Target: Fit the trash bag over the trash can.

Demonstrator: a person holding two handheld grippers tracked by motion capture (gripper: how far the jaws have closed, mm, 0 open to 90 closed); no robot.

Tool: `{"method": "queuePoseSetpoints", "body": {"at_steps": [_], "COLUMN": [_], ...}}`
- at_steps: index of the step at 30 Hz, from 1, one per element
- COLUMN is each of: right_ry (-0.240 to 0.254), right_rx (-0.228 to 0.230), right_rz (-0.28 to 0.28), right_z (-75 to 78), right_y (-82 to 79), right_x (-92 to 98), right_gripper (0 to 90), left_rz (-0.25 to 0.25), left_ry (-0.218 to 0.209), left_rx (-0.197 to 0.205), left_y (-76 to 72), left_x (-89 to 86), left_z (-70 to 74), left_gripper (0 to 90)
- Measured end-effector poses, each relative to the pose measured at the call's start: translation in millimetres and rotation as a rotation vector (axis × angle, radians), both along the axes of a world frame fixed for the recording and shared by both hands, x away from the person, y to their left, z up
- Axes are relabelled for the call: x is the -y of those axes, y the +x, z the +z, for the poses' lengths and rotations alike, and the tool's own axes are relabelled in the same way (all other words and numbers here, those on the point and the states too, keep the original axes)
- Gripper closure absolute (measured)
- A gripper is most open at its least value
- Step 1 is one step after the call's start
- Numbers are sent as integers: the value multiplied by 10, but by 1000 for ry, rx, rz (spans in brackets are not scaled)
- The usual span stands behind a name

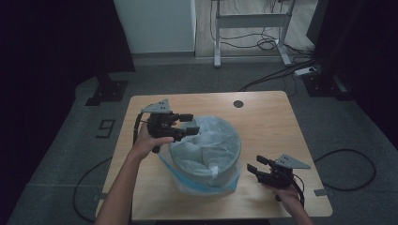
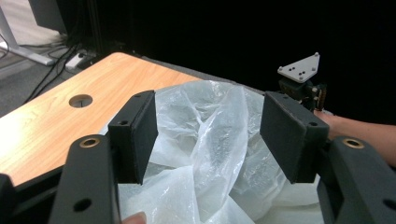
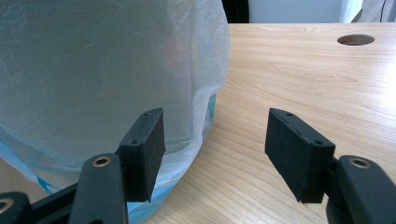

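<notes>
— Dark floor and black curtains ring the light wooden table (image 1: 263, 117); where is the bin?

— The round grey bin (image 1: 206, 159), lined with a thin translucent plastic bag (image 1: 206, 140), stands at the middle of the table, nearer my edge. Bare wood lies open beyond it up to a small round hole (image 1: 238, 103), and to its right.

— Your left gripper (image 1: 188, 123)?

— It hangs over the bin's left rim with the jaws spread well apart. In the left gripper view, loose folds of the bag (image 2: 219, 140) rise between my pads (image 2: 140, 135), but neither pad presses on them.

— And the right gripper (image 1: 256, 166)?

— It sits low, just beside the bin's right side, near the table's front right corner, jaws wide with nothing gripped. In the right gripper view the bag's wall (image 3: 107, 70) bulges behind my left pad (image 3: 144, 149); whether they touch I cannot tell. The high view alone shows cables on the floor.
</notes>
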State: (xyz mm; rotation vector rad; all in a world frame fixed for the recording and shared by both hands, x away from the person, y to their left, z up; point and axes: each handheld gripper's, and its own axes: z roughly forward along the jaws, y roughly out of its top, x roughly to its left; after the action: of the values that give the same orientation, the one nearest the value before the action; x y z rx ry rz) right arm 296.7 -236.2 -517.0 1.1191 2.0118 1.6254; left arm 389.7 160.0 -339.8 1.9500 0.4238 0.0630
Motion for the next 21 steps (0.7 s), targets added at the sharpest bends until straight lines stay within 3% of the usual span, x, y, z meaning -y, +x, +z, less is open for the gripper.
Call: {"method": "queuePoseSetpoints", "body": {"at_steps": [10,13,21], "right_ry": [-1,-2,-4], "right_rx": [-7,-7,-5], "right_rz": [-1,-1,-1], "right_z": [-15,-16,-14], "right_y": [-2,-3,-5], "right_x": [12,12,10], "right_gripper": [370,370,375], "left_rz": [-50,-66,-92], "left_ry": [54,96,285], "left_rx": [-32,-37,-51], "left_y": [149,172,203], "left_x": [271,373,640], "left_z": [-3,-31,-52], "left_gripper": [365,370,454]}}
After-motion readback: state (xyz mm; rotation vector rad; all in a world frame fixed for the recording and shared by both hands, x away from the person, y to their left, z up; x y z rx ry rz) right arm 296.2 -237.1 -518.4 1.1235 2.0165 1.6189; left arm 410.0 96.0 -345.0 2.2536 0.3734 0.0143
